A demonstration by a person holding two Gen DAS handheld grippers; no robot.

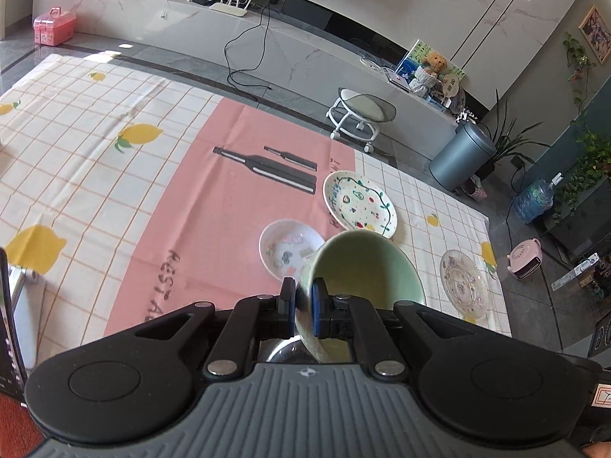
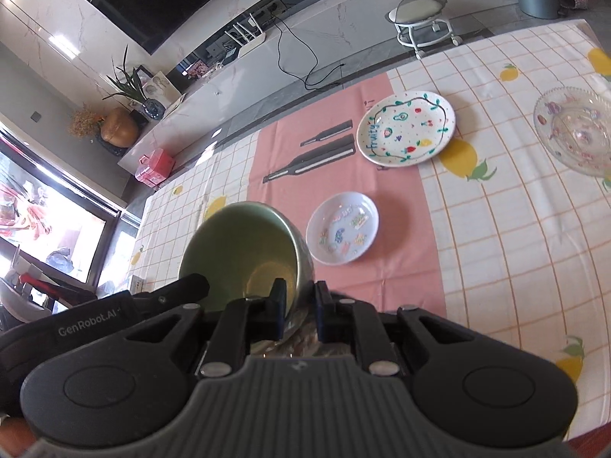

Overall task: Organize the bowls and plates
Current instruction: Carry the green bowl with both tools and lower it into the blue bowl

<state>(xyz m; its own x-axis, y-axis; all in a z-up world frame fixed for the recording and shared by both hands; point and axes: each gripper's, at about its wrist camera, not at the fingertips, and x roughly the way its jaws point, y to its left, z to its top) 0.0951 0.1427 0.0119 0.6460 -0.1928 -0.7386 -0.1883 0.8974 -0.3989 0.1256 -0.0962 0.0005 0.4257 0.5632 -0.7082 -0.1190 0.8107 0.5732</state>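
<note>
While both grippers pinch opposite sides of one pale green bowl (image 1: 366, 267), the dish hangs tilted above the table, its mouth turned toward the room. The left gripper (image 1: 303, 299) clamps the bowl's wall between its blue pads, one pad inside and one outside; the right gripper (image 2: 299, 299) grips the facing rim the same way, with the left tool's black arm visible beside it in the right wrist view. Below the bowl lie three dishes on the cloth: a small white plate with stickers (image 2: 342, 228) on the pink runner (image 2: 305, 175), a larger plate painted with fruit and the word "fruity" (image 2: 406, 128) straddling the runner's edge, and a clear glass plate (image 2: 576, 131) further off on the lemon-print checked tablecloth (image 1: 95, 152). Printed black bottle shapes mark the runner beyond the plates. Past the table stand a white rolling stool (image 1: 357, 116), a grey bin (image 1: 460, 156), a long marble ledge (image 1: 172, 11) carrying a white router (image 1: 231, 2), and a pink case (image 1: 53, 26) on the floor.
</note>
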